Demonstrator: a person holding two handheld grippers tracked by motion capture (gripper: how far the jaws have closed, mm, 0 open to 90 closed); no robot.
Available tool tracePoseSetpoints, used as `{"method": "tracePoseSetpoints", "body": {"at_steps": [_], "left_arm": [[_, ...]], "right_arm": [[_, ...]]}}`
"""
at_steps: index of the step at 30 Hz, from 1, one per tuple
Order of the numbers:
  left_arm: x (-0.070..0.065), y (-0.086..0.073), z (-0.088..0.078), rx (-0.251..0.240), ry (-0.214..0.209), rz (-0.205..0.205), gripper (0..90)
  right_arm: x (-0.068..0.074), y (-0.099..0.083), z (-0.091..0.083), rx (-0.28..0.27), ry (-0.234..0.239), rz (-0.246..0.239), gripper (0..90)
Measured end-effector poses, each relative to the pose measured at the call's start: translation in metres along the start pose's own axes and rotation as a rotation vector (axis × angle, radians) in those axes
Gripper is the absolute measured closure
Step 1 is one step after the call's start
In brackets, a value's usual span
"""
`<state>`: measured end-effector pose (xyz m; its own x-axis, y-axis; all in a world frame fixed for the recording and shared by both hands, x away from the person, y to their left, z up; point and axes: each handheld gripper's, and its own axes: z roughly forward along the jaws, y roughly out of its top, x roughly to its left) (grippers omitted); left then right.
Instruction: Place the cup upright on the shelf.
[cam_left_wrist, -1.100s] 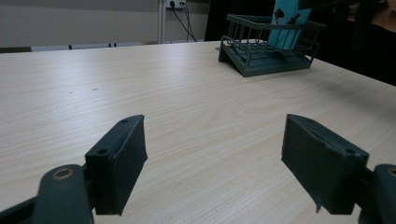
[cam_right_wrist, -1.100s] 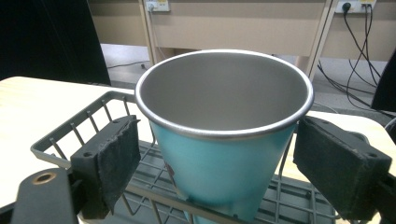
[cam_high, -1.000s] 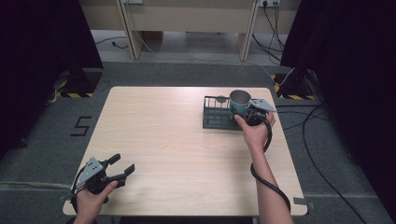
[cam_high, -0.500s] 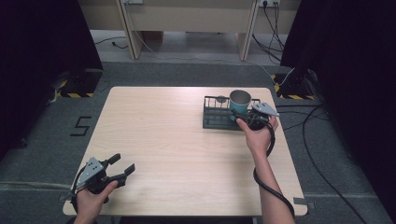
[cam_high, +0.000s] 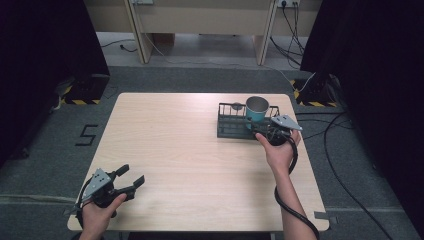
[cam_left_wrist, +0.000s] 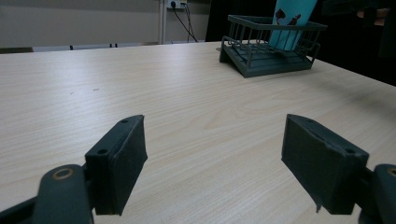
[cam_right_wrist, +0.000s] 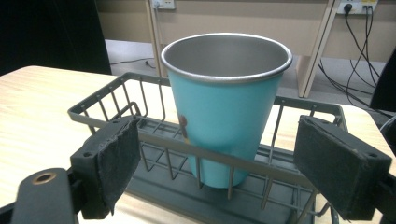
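Right gripper (cam_high: 260, 131) sits at the near rail of the dark wire rack (cam_high: 231, 131), jaws spread wide and holding nothing. Teal cup (cam_right_wrist: 226, 105) stands upright inside the rack, between and beyond the jaws, untouched. Left gripper (cam_high: 131, 177) rests at the table's (cam_high: 175, 150) near-left corner, jaws wide apart, empty.

The high view looks forward and down from above the near edge of the table (cam_high: 200, 150), taking in all four corners. The left gripper view sits low at the near left corner, facing the far right corner across the wood. The right gripper view sits close against the wire rack (cam_right_wrist: 154, 135) there; all three share the rack and its teal cup (cam_right_wrist: 226, 107).
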<state>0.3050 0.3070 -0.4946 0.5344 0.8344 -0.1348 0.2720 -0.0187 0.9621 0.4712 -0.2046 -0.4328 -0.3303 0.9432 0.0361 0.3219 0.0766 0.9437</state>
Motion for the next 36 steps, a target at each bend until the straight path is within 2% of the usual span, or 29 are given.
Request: {"method": "tracePoseSetpoints", "body": {"at_steps": [21,36], "left_arm": [[0.000,0.000,0.000,-0.001,0.001,0.002,21.5],[-0.001,0.000,0.000,-0.003,0.002,0.002,21.5]], "right_arm": [[-0.003,-0.018,-0.037,-0.014,-0.004,0.007,15.8],[-0.010,-0.043,-0.065,-0.013,-0.028,0.028,15.9]]}}
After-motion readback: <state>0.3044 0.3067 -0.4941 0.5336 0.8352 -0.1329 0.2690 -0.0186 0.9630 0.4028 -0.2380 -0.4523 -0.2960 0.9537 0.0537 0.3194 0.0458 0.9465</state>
